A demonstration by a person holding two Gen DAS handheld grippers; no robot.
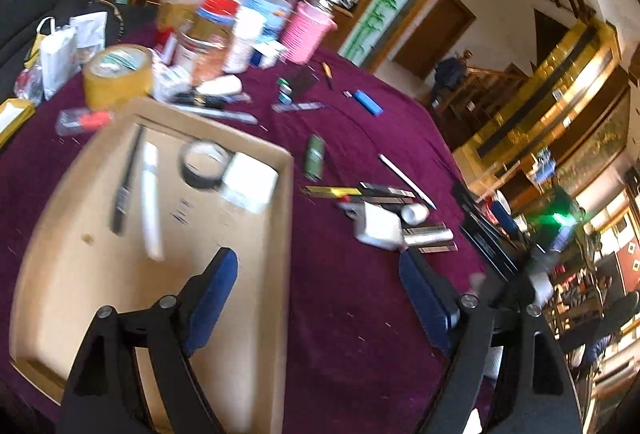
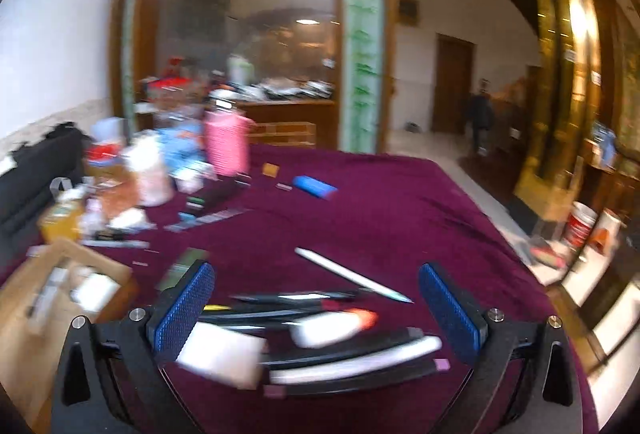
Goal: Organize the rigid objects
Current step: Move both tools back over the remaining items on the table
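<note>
Pens and slim sticks [image 2: 320, 308] lie heaped low in your right view, just ahead of your right gripper [image 2: 316, 308], released and empty like the left gripper [image 1: 320, 294]. Light, stiff, prone to rolling: pinch one mid-shaft, then carry it to the cardboard tray [image 1: 276, 274].

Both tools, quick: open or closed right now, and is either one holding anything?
Left tool: open, holding nothing; it hangs over the cardboard tray's edge.
Right tool: open wide, holding nothing; the loose pile of pens lies on the cloth beyond it.
</note>
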